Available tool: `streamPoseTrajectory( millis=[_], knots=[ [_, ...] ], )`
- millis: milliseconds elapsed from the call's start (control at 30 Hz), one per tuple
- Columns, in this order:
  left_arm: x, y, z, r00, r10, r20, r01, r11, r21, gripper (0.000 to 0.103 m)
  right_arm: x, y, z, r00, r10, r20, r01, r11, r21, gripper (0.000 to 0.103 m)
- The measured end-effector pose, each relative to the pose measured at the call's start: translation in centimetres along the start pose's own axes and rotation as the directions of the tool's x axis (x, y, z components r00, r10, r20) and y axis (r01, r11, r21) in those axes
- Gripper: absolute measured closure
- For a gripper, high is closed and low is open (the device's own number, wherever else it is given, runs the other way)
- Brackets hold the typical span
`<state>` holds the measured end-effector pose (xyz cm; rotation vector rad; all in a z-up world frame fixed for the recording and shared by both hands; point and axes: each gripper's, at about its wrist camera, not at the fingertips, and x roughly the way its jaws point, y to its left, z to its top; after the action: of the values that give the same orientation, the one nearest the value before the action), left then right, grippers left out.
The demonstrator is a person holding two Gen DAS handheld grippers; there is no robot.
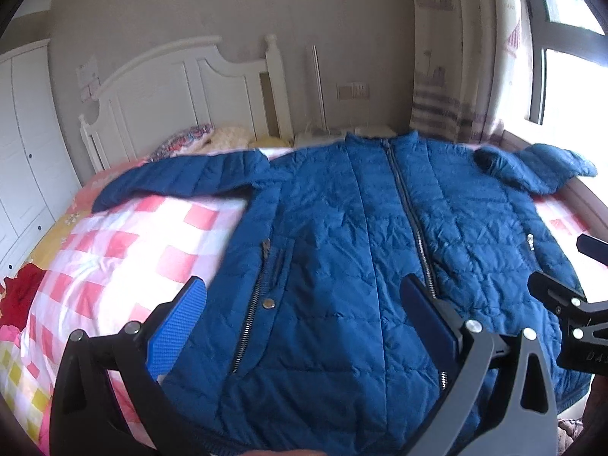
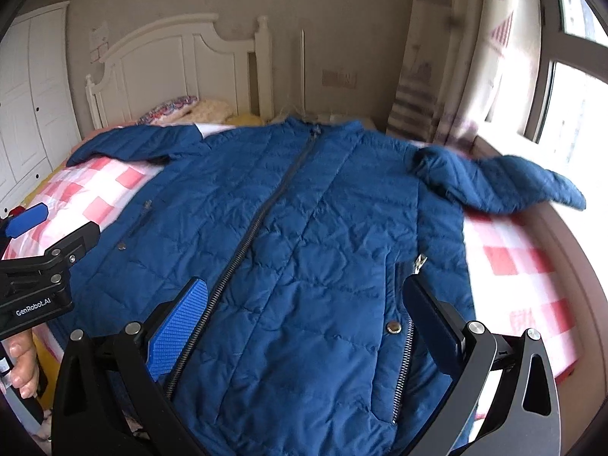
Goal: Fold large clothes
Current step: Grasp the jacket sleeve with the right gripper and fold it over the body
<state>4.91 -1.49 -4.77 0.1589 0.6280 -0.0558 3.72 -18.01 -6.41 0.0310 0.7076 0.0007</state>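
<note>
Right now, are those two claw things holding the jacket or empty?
Left gripper: open, holding nothing, above the blue jacket.
Right gripper: open, holding nothing.

Window [image 1: 570,87] daylight glare (right side), fisheye-warped edges.

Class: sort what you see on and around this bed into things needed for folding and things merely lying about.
For the job: jacket; left tongs; right tongs; bed.

Lying about: pillows; curtain; wardrobe.
</note>
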Motion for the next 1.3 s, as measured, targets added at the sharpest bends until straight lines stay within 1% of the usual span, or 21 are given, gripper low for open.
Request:
streamPoseTrajectory(
  millis=[200,267,367,400,467,533,667,700,767,800,833,867,900,1033,1100,1133,1167,1200,1233,1267,1300],
  knots=[
    [4.7,-1.0,0.7,0.997,-0.002,-0.079,0.004,0.999,0.034,0.002,3.7,-2.1,-0.1,0.996,0.019,-0.086,-0.014,0.999,0.05,0.005],
    [6.3,-1.3,1.1,0.995,-0.023,-0.102,0.028,0.998,0.048,0.002,4.8,-3.3,-0.1,0.993,0.019,-0.113,-0.011,0.997,0.073,0.005],
    [10.2,-1.1,2.9,0.984,-0.101,-0.146,0.113,0.991,0.076,0.002,5.9,-6.3,0.6,0.991,0.05,-0.126,-0.031,0.989,0.146,0.005],
    [11.4,-1.0,3.4,0.981,-0.113,-0.157,0.128,0.988,0.088,0.002,6.3,-7.7,0.9,0.99,0.058,-0.126,-0.034,0.983,0.179,0.005],
    [14.1,-0.8,4.9,0.978,-0.112,-0.176,0.133,0.984,0.116,0.002,6.7,-10.1,1.8,0.991,0.044,-0.125,-0.015,0.974,0.228,0.005],
    [17.7,-0.5,6.8,0.979,-0.073,-0.189,0.101,0.984,0.148,0.002,7.5,-13.6,2.7,0.991,0.007,-0.134,0.032,0.957,0.287,0.005],
    [23.8,1.0,8.9,0.979,-0.022,-0.204,0.049,0.99,0.129,0.002,9.1,-19.8,3.9,0.985,-0.063,-0.161,0.121,0.917,0.38,0.005],
    [24.7,1.3,9.1,0.978,-0.02,-0.21,0.046,0.992,0.116,0.002,9.6,-21.9,4.2,0.979,-0.105,-0.172,0.166,0.903,0.395,0.005],
    [26.6,2.0,8.8,0.974,-0.038,-0.224,0.057,0.995,0.076,0.002,10.5,-25.0,4.6,0.974,-0.151,-0.169,0.21,0.882,0.422,0.005],
    [27.8,2.3,8.4,0.963,-0.057,-0.262,0.073,0.996,0.05,0.002,11.0,-27.2,4.9,0.969,-0.181,-0.166,0.238,0.859,0.453,0.005],
    [28.8,2.5,8.1,0.952,-0.085,-0.295,0.095,0.995,0.019,0.002,11.4,-29.1,5.0,0.969,-0.191,-0.157,0.244,0.841,0.483,0.005],
    [29.0,3.1,8.1,0.949,-0.112,-0.296,0.11,0.994,-0.021,0.002,11.9,-30.9,5.2,0.969,-0.195,-0.148,0.244,0.819,0.52,0.004],
    [29.2,3.3,8.2,0.946,-0.124,-0.299,0.119,0.992,-0.034,0.002,12.5,-32.6,5.3,0.971,-0.194,-0.14,0.239,0.794,0.559,0.004],
    [29.5,3.1,8.1,0.946,-0.113,-0.302,0.11,0.994,-0.027,0.002,15.2,-36.6,6.2,0.985,-0.144,-0.093,0.17,0.742,0.648,0.004],
    [29.7,3.2,8.1,0.945,-0.119,-0.304,0.114,0.993,-0.035,0.002,16.9,-38.0,6.8,0.981,-0.166,-0.101,0.191,0.719,0.668,0.006],
    [29.5,3.1,8.0,0.944,-0.123,-0.306,0.117,0.992,-0.039,0.002,17.3,-38.2,7.1,0.977,-0.184,-0.106,0.207,0.712,0.671,0.01],
    [29.3,3.2,8.0,0.944,-0.125,-0.306,0.118,0.992,-0.041,0.002,17.6,-38.1,7.3,0.973,-0.204,-0.111,0.224,0.706,0.671,0.021],
    [29.4,3.2,8.0,0.944,-0.125,-0.306,0.118,0.992,-0.041,0.002,17.9,-38.3,7.6,0.966,-0.23,-0.118,0.248,0.698,0.672,0.028],
    [29.4,3.2,8.0,0.944,-0.126,-0.306,0.119,0.992,-0.042,0.002,18.0,-38.2,7.8,0.961,-0.248,-0.12,0.263,0.694,0.67,0.047],
    [29.6,3.2,8.1,0.943,-0.127,-0.306,0.12,0.992,-0.043,0.002,18.0,-37.7,8.3,0.956,-0.27,-0.111,0.275,0.704,0.655,0.06],
    [29.1,3.3,7.9,0.943,-0.129,-0.305,0.122,0.992,-0.044,0.002,18.0,-37.1,8.8,0.949,-0.297,-0.104,0.294,0.719,0.629,0.063]
  ],
)
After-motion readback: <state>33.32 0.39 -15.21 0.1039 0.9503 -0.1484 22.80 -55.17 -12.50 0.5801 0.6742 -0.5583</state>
